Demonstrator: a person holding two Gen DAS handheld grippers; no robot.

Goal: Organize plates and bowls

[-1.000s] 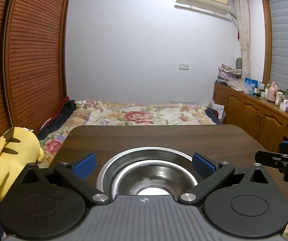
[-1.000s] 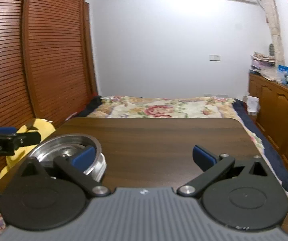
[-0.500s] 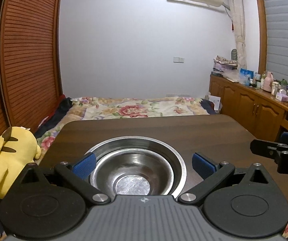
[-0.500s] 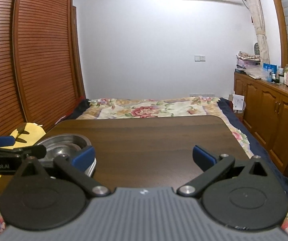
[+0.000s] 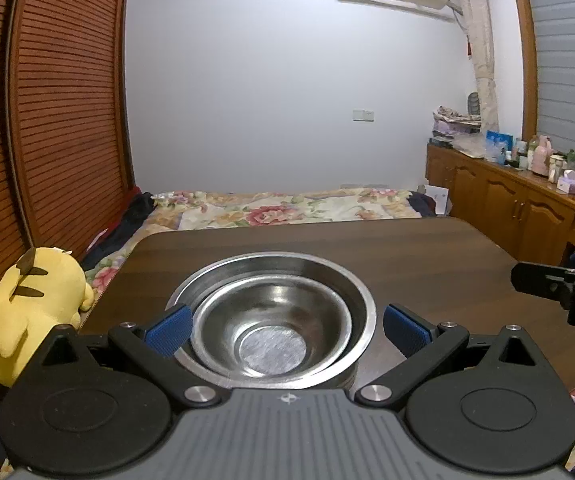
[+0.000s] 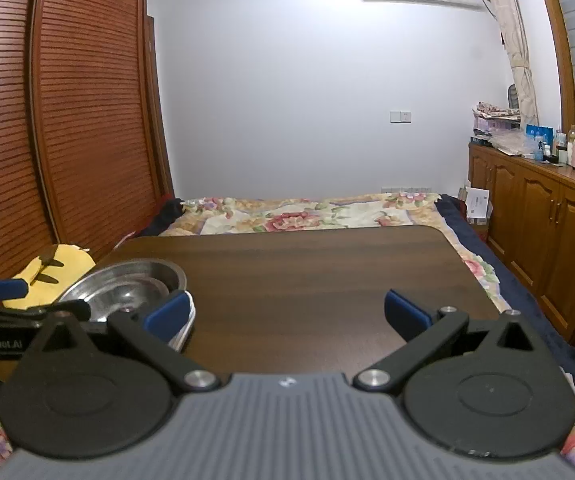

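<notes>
Stainless steel: smaller bowl (image 5: 271, 332) nested inside a larger steel bowl (image 5: 361, 304), stack sitting near the left edge of the dark wooden tabletop (image 5: 427, 264). White rim visible under the stack in the right wrist view. Left gripper (image 5: 285, 326) fingers spread wide, flanking the stack, blue pads clear of the rims. Right gripper (image 6: 287, 312) also released, over bare tabletop. Yellow plush toy (image 5: 27, 304) just beyond the left edge.

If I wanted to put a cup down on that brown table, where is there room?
Most of the table is bare: the whole stretch right of the steel bowls to its right edge, and the far strip toward the bed. Only the near left corner is crowded, by the bowls and the left hand-held gripper.
</notes>
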